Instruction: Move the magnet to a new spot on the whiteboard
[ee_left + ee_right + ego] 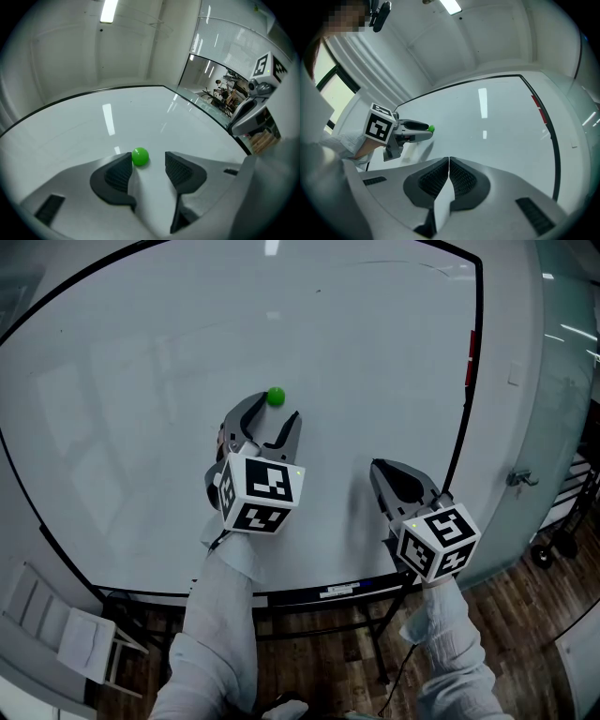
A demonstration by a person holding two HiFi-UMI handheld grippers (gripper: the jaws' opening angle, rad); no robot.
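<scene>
**Found the magnet (pixel 276 396) between spread jaws**

Faced the whiteboard (pixel 141 381) ahead of both grippers, black-edged and bare white around them. Noted white sleeves (pixel 220 615) trailing behind each marker cube (pixel 258 488). Found the left gripper (pixel 276 411) reaching further up the board than the right gripper (pixel 377 465), the two well apart. Read the left gripper's jaws as spread wide, pinching nothing. Read the right gripper's jaws as pressed together, pad on pad, with nothing between them. Placed the small green magnet on the board at the tips of the left gripper, inside the gap, close against the jaw at the left of that gripper's view and clear of the other pad. Could not tell whether that jaw touched it. From the right gripper's view, spotted the magnet as a green dot at the far end of the left gripper, well off to the left of the shut jaws.
</scene>
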